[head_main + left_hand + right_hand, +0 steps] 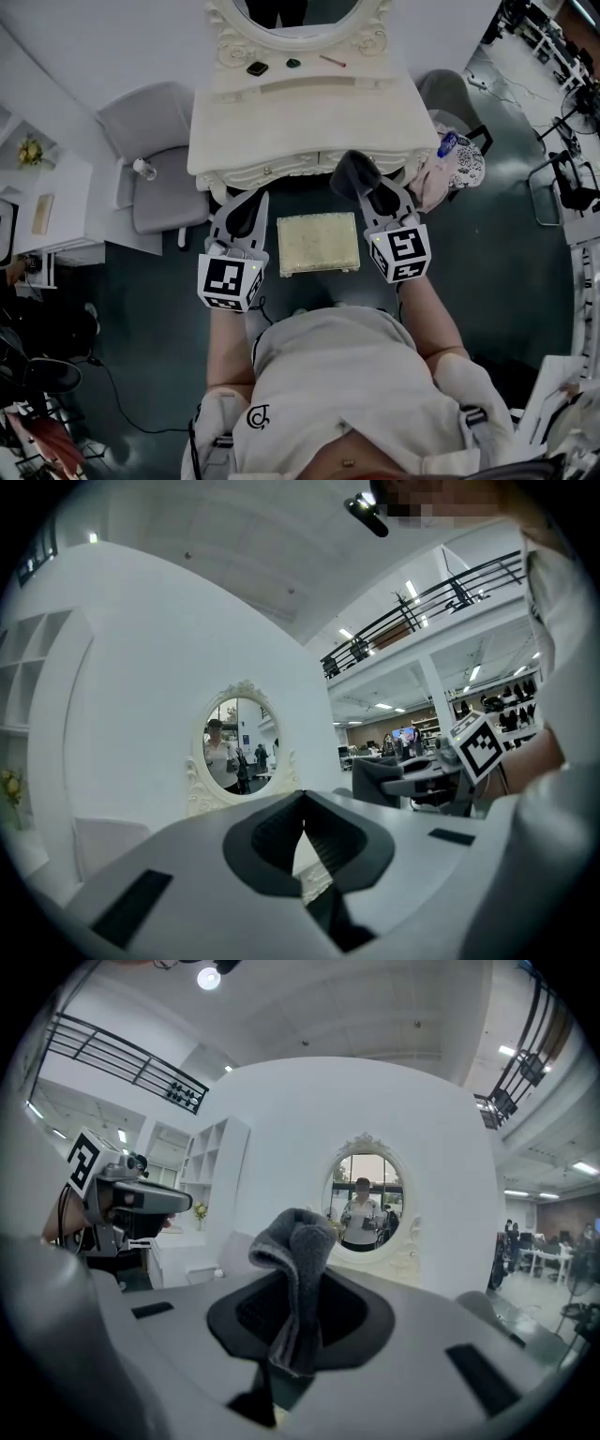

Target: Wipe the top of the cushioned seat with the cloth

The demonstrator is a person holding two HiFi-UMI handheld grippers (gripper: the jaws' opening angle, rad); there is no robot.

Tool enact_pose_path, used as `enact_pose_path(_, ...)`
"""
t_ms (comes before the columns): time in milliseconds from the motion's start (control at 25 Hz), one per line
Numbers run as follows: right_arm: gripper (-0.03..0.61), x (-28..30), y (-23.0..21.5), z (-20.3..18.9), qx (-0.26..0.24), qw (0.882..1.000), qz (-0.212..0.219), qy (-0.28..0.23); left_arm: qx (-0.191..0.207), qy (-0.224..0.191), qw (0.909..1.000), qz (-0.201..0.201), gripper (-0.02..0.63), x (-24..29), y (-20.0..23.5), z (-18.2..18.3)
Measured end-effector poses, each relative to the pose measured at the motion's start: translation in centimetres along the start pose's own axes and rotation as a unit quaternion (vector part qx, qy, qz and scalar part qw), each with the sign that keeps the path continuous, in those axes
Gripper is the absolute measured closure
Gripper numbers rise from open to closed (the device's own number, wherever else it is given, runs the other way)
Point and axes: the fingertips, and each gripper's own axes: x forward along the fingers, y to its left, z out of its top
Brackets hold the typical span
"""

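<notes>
The left gripper (246, 214) is hovering just left of the cushioned seat (318, 246), its jaws meeting with nothing between them. The seat is standing in front of the white dressing table (300, 112), between the two grippers. The right gripper (373, 195) is hovering at the seat's right, its jaws pinching the grey cloth (353, 173), which is bunching up beyond their tips.

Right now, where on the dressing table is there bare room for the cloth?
The dressing table's front and middle are bare, edge to edge. Only the back strip beside the mirror is crowded: two small dark items and a thin stick.
</notes>
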Motion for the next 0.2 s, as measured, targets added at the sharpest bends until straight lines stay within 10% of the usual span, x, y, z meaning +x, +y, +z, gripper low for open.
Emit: enact_pose_path(200, 0.512, 0.12, 0.55, -0.50, -0.002, 1.000, 0.001, 0.007, -0.002, -0.005, 1.0000, -0.004, 0.601, -0.48, 0.14, -0.25)
